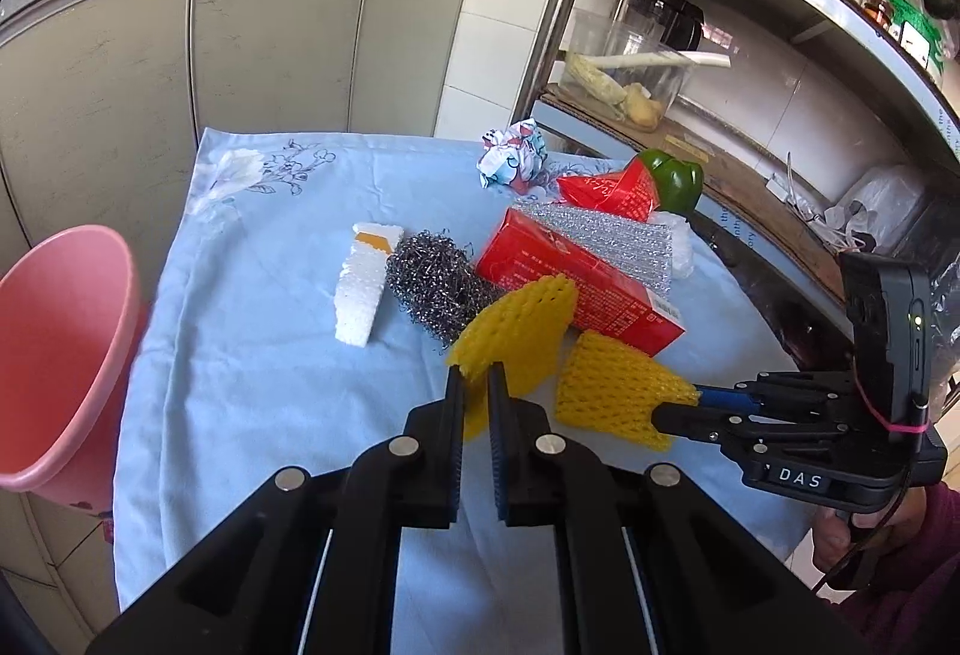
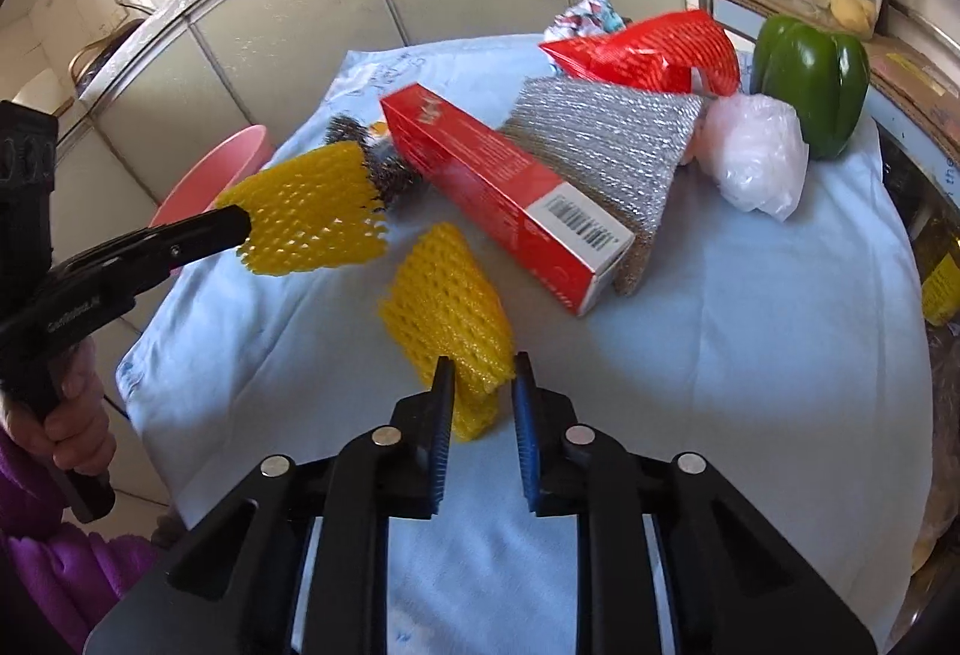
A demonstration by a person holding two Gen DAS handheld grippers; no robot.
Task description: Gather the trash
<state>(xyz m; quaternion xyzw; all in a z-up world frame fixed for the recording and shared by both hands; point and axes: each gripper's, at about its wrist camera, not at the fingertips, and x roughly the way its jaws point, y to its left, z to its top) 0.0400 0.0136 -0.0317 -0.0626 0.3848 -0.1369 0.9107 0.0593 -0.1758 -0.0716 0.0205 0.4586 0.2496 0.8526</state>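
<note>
A: Status on the grippers?

B: left gripper (image 1: 475, 376) is clamped on the corner of one yellow foam net (image 1: 516, 334), and the net is lifted off the blue cloth (image 1: 252, 355). right gripper (image 2: 483, 373) has pinched the near end of the second foam net (image 2: 447, 307); that one lies on the cloth with its far end pointing up toward the red box (image 2: 504, 193).

A: Where does the trash go?

B: My guess is the pink bin (image 1: 60, 355). It sits off the cloth's left edge, mouth tilted toward the table. From the left gripper it's to the left and lower, so the left hand is the nearer one. The right hand has to cross the whole cloth.

A: Does the right view help at all?

B: It shows the left net hanging clear in the air, with only the bin's rim behind it. It also shows the barcode end of the box, a plastic bag (image 2: 756, 163) and the green pepper (image 2: 810, 79) in full. The left view gives the bin's open mouth, the styrofoam piece (image 1: 366, 283) and the steel scourer (image 1: 432, 283).
</note>
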